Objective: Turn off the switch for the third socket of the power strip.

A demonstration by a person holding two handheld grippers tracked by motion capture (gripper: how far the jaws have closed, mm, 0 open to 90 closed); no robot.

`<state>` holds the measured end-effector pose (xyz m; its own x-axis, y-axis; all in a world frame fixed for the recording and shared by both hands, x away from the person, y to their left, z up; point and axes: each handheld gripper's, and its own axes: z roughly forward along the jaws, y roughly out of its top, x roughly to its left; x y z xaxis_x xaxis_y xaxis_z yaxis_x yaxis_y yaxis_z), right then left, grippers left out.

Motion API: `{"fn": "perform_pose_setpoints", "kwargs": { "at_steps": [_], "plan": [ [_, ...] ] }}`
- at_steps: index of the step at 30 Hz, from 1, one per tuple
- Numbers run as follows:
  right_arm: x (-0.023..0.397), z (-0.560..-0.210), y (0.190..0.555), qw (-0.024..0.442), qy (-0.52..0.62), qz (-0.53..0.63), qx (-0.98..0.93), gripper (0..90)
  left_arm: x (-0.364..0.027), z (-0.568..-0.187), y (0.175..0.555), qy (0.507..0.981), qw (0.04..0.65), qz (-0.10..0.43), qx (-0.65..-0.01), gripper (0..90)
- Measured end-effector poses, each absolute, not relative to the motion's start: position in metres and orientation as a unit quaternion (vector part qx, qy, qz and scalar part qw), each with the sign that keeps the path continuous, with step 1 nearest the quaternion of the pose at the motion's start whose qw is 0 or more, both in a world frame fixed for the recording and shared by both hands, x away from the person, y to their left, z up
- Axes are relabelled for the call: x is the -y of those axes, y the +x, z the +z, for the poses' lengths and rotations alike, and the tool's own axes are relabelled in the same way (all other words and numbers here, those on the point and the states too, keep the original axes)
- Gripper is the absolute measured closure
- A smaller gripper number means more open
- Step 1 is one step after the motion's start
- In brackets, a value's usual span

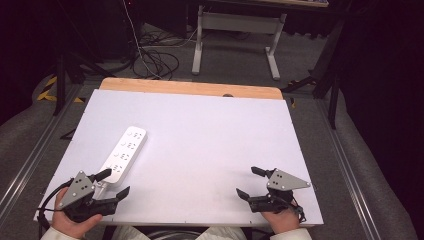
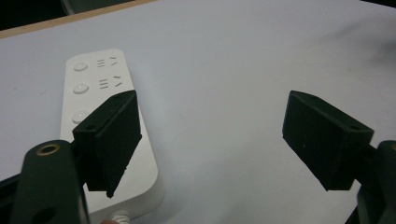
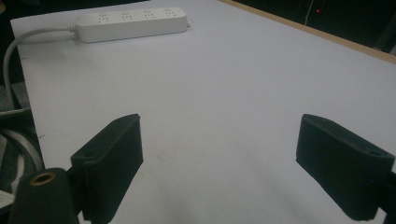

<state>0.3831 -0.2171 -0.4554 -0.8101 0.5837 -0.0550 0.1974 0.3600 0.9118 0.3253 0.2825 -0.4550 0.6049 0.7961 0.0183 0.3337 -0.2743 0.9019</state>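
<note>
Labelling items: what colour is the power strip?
White; the power strip shows best in the right gripper view.

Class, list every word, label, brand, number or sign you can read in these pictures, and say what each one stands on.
No readable text anywhere.
Power strip: socket slots and round buttons, no lettering legible.
Yellow-black hazard tape on the floor: stripes, no words.
</note>
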Motion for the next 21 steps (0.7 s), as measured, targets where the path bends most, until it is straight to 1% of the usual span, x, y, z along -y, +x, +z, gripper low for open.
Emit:
{"fn": "perform_pose_setpoints", "kwargs": {
  "at_steps": [15, 21],
  "plan": [
    [0.2153, -0.4565, 0.3830, 0.186, 0.237, 0.507, -0.807, 14.9, -0.2837, -0.4512, 0.3233, 0.770, 0.469, 0.249, -0.354, 22.1],
    [0.2153, -0.4567, 0.3834, 0.183, 0.237, 0.508, -0.807, 14.9, -0.2838, -0.4489, 0.3233, 0.772, 0.457, 0.237, -0.374, 22.2]
  ]
}}
